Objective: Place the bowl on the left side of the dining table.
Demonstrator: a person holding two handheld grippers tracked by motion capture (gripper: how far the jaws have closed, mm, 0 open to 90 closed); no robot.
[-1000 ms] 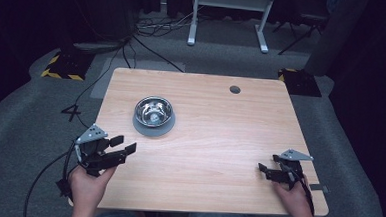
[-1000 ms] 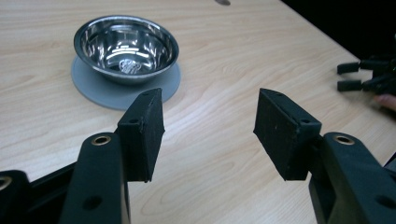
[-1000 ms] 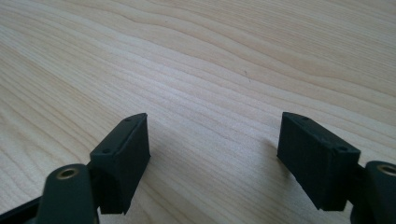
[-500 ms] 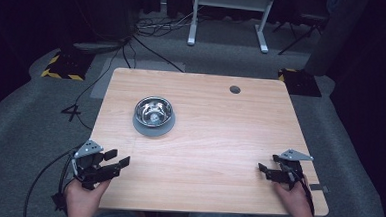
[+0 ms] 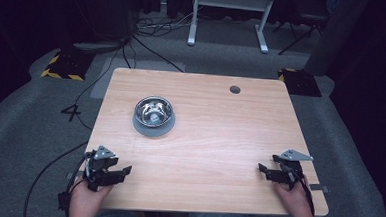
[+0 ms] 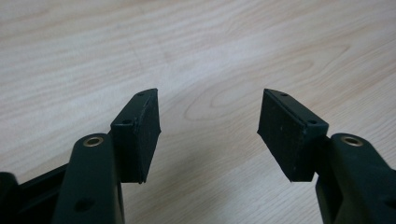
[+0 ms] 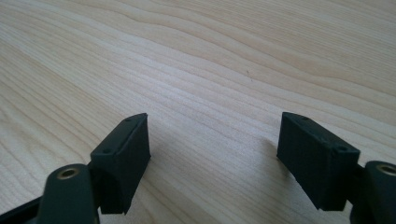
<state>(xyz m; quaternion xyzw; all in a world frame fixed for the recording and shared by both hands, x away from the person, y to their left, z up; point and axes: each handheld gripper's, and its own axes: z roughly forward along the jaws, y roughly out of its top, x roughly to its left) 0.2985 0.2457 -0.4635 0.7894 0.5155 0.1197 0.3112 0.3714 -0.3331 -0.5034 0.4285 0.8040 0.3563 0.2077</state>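
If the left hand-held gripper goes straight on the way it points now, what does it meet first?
Probably nothing: the left hand-held gripper points right, across the bare near part of the table. The bowl lies farther back, off that line.

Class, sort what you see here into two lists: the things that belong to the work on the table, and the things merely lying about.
Belonging to the work:
- metal bowl on its grey base, on the table
- left gripper, open, nothing between its jaws
- right gripper, open, nothing between its jaws

Lying about:
- cables on the floor
- white stand legs behind the table
- yellow-and-black striped plate
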